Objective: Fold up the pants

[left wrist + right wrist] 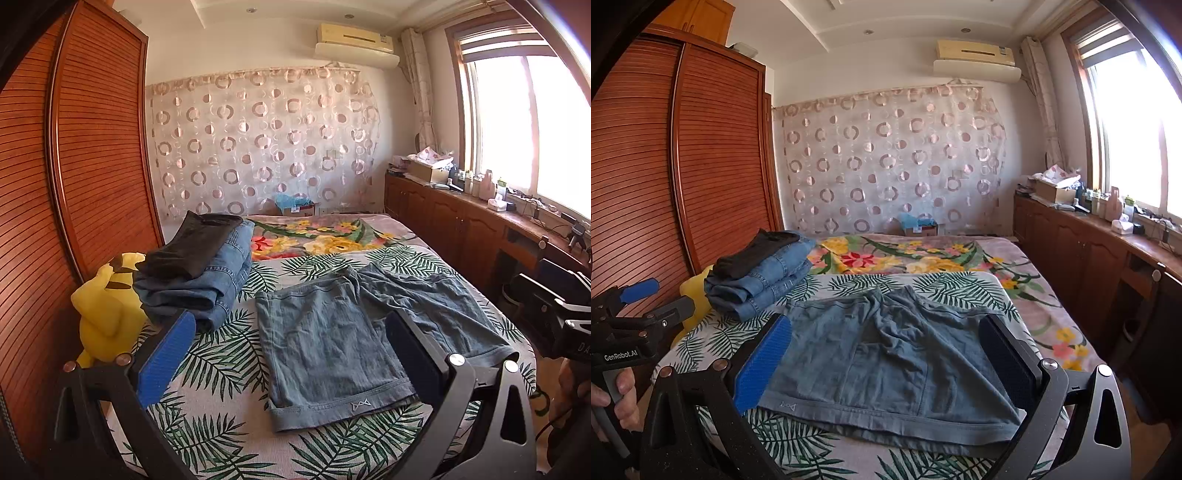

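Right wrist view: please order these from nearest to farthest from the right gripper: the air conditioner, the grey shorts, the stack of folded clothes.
1. Grey shorts: spread flat on the bed just beyond the open jaws.
2. Stack of folded clothes: further back, on the bed's left side.
3. Air conditioner: high on the far wall.

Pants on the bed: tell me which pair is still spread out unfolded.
The grey-blue shorts lying flat on the leaf-print sheet. The black pair and the blue jeans are folded and stacked beside them.

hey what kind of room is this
Most likely a home bedroom: a bed with leaf-print and floral covers, a tall wooden wardrobe beside it, and a stack of folded clothes on the bed.
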A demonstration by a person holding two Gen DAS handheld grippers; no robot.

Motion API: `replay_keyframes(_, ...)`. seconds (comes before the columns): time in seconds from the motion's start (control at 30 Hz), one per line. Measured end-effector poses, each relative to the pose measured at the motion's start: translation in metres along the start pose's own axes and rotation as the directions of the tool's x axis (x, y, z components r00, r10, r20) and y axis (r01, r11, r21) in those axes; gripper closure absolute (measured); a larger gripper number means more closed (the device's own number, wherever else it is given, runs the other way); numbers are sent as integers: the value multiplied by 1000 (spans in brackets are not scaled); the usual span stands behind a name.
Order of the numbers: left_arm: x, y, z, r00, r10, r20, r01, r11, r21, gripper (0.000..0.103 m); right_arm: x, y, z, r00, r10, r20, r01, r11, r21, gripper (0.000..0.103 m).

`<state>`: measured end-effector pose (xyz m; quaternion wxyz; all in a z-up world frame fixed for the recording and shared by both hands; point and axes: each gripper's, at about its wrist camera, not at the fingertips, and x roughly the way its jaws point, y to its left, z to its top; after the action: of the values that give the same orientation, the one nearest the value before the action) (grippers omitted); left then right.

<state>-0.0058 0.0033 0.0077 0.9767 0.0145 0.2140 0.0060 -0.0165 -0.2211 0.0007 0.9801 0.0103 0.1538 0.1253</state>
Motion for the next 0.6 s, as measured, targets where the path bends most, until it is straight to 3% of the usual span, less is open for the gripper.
replay_keyframes(0.6, -5, -1, 5, 1000, 7, 9, -7, 1000, 0, 0, -1, 2, 1, 1000, -3, 4, 3, 1000, -3, 2)
